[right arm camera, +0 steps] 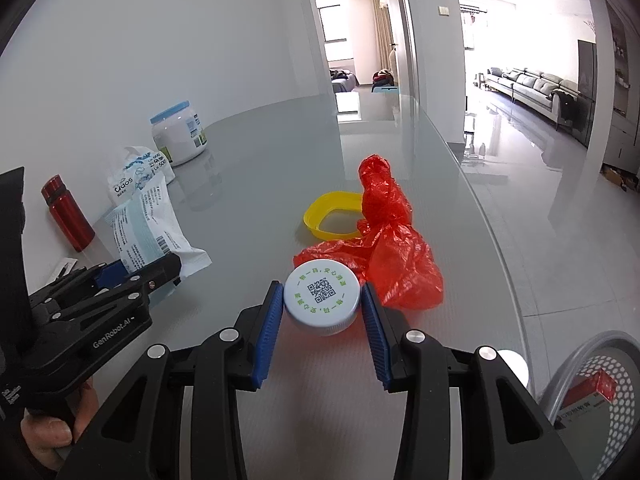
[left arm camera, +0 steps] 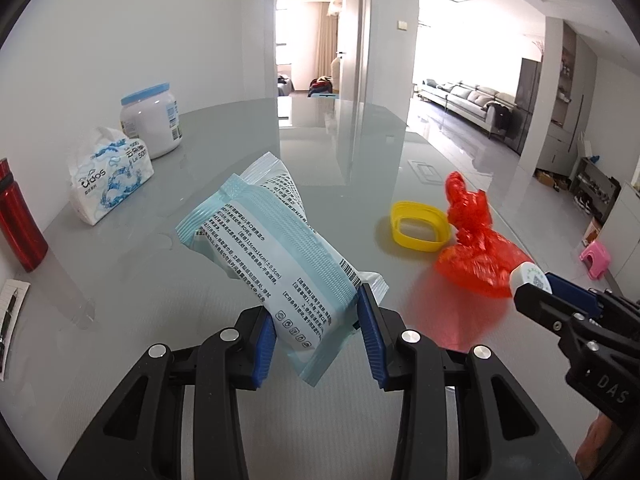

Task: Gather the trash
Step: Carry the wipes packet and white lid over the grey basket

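Left gripper [left arm camera: 318,332] clamped on a pale blue wet-wipes pack [left arm camera: 276,256] lifted above the grey table [left arm camera: 224,128], right gripper [right arm camera: 320,316] clamped on a white jar lid [right arm camera: 321,297] beside a red plastic bag [right arm camera: 384,240], yellow ring [right arm camera: 320,216] behind

We see a glossy grey worktop [left arm camera: 224,148], red bag [left arm camera: 476,248] at three o'clock, yellow ring [left arm camera: 420,226] beside it, tissue pack [left arm camera: 108,178], white jar [left arm camera: 152,122] and red flask [left arm camera: 18,216] at nine o'clock.

White walls [left arm camera: 120,32], glossy tile floor [left arm camera: 472,136] — a grey sofa [left arm camera: 468,100] in bright daylight.
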The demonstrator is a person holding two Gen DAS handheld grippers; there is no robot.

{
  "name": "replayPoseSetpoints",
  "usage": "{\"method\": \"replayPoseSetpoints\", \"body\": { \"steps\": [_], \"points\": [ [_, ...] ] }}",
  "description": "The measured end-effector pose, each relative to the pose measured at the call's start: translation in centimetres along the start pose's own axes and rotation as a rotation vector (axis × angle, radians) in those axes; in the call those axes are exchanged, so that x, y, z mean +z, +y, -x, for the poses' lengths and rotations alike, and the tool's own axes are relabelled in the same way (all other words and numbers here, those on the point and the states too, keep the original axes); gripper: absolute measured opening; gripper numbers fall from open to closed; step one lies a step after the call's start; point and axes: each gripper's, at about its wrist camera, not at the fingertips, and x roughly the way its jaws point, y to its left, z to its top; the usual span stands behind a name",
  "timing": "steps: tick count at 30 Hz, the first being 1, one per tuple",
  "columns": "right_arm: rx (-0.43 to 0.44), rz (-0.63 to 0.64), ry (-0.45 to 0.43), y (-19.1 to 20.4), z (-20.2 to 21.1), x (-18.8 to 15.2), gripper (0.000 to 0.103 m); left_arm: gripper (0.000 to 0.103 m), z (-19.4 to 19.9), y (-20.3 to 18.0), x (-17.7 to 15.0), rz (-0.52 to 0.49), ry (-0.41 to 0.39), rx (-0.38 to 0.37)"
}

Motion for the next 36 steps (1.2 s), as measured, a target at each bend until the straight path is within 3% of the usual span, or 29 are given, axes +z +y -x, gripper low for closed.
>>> {"method": "replayPoseSetpoints", "body": {
  "steps": [6,19,36],
  "points": [
    [-0.035,-0.053,-0.025,-2.4,3.1,-1.7,0.039,0.038,2.4,-3.0,-0.3,-0.071,-0.038,-0.041],
    [-0.163,-0.226,-0.056,-11.1,10.3,-7.1,0.039,0.038,5.8,-12.4,-1.5,-0.196,-0.049,-0.215],
    [-0.356,-0.419,-0.077,-20.5,17.8,-13.6,0.039,0.038,6.4,-25.1,-4.8,-0.379,0.023,-0.425]
  ]
}}
